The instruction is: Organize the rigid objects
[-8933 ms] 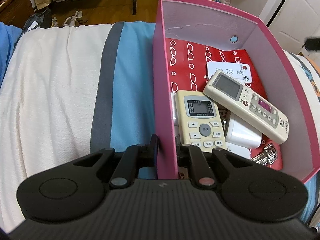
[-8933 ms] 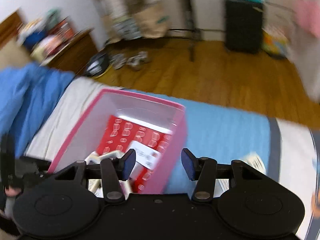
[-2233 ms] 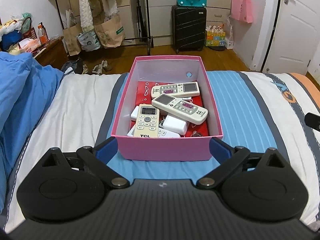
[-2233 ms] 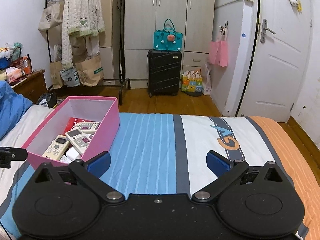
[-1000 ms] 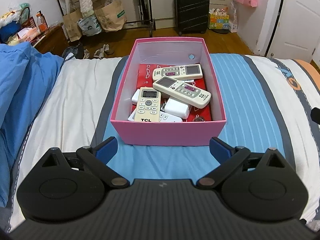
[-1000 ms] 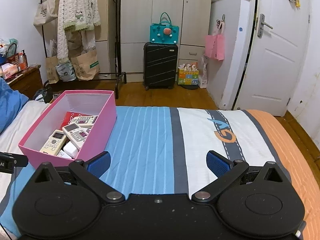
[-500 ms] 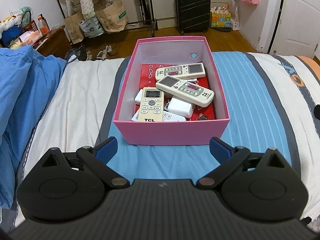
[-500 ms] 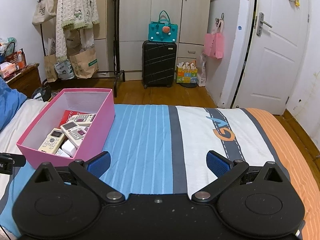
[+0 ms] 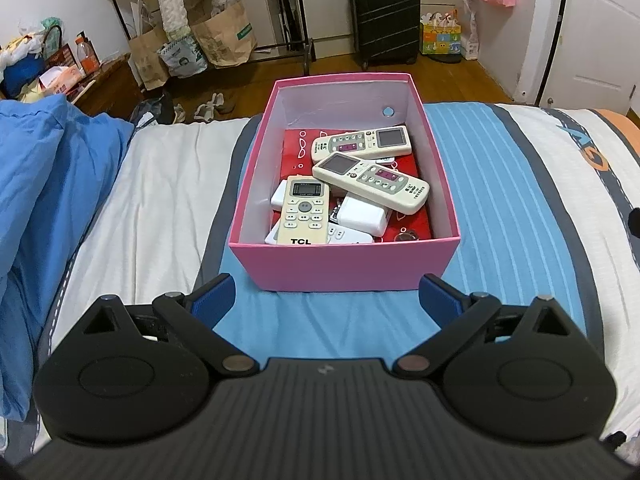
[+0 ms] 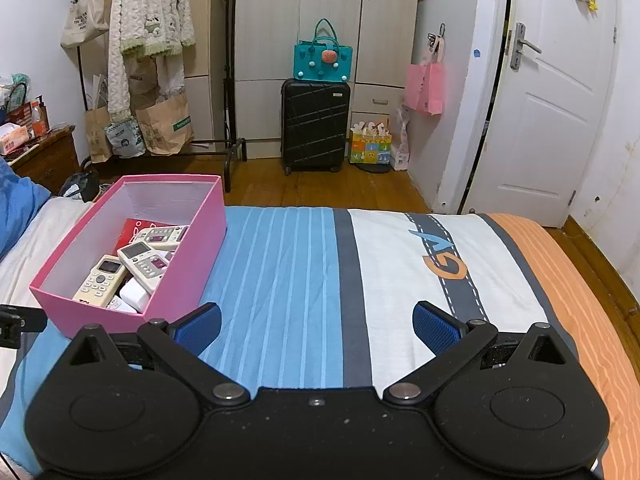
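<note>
Remotes: three long cream remotes lie loose in the pink box (image 9: pixel 344 264), on top of white chargers and a red card. The TCL remote (image 9: pixel 303 211) sits at 7 o'clock in the box, its long axis running from the near wall toward the far wall. A second remote (image 9: pixel 370 182) lies slantwise across the middle. A third remote (image 9: pixel 361 143) lies crosswise at 12 o'clock.
Small items: a white charger (image 9: pixel 362 219) is tucked under the slanted remote; something small and metallic sits near the 5 o'clock corner, too small to identify.
Box: open-topped, resting on the striped bedspread (image 10: pixel 304 280), long axis pointing away from the left gripper.
Key relation: the box lies dead ahead at 12 o'clock of the left gripper (image 9: pixel 327 298), its near wall just beyond the fingertips. From the right gripper (image 10: pixel 316 322) it lies off at 10 o'clock, farther away. The left is judged the nearer tool.
Left gripper: spread fully wide, holding nothing, touching nothing, hovering over the blue stripe.
Right gripper: also spread wide and empty, above bare bedspread.
Bedspread: no loose items visible on it in either view.
Judgement: the collecting looks largely done; any further move would likely be tidying inside the box.
Surroundings: blue duvet (image 9: pixel 48 184) at 9 o'clock; black suitcase (image 10: pixel 314 124) by the wardrobe beyond the bed.
</note>
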Action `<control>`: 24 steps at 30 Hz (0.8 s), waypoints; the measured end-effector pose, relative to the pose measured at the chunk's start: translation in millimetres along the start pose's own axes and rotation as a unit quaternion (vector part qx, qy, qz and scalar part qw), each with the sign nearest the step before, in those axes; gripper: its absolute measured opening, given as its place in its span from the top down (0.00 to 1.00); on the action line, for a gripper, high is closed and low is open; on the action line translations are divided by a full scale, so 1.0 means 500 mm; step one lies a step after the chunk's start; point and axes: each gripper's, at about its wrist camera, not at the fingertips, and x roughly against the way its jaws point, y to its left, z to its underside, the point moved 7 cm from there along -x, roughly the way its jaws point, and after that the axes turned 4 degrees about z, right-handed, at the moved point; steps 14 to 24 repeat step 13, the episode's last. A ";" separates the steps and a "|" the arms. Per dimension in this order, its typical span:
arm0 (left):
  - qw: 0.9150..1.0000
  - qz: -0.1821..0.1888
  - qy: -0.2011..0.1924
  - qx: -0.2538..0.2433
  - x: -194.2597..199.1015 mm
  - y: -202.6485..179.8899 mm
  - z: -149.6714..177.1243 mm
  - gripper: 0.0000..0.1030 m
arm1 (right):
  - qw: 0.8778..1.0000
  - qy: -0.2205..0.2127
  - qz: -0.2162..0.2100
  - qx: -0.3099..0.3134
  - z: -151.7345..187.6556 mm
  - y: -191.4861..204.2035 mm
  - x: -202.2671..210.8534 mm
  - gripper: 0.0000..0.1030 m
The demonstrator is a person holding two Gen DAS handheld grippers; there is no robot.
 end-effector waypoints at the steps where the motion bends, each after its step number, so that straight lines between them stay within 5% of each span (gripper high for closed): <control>1: 1.000 -0.001 0.000 -0.002 0.000 -0.001 0.000 0.03 | 1.000 0.001 0.000 -0.001 0.000 -0.001 0.000 0.00; 10: 0.999 -0.035 -0.023 -0.021 0.010 -0.002 -0.001 0.04 | 1.000 0.003 0.005 -0.003 0.001 -0.001 -0.002 0.00; 24: 1.000 -0.017 -0.020 -0.016 0.011 -0.005 -0.002 0.04 | 1.000 0.003 0.005 -0.003 0.002 0.000 -0.002 0.00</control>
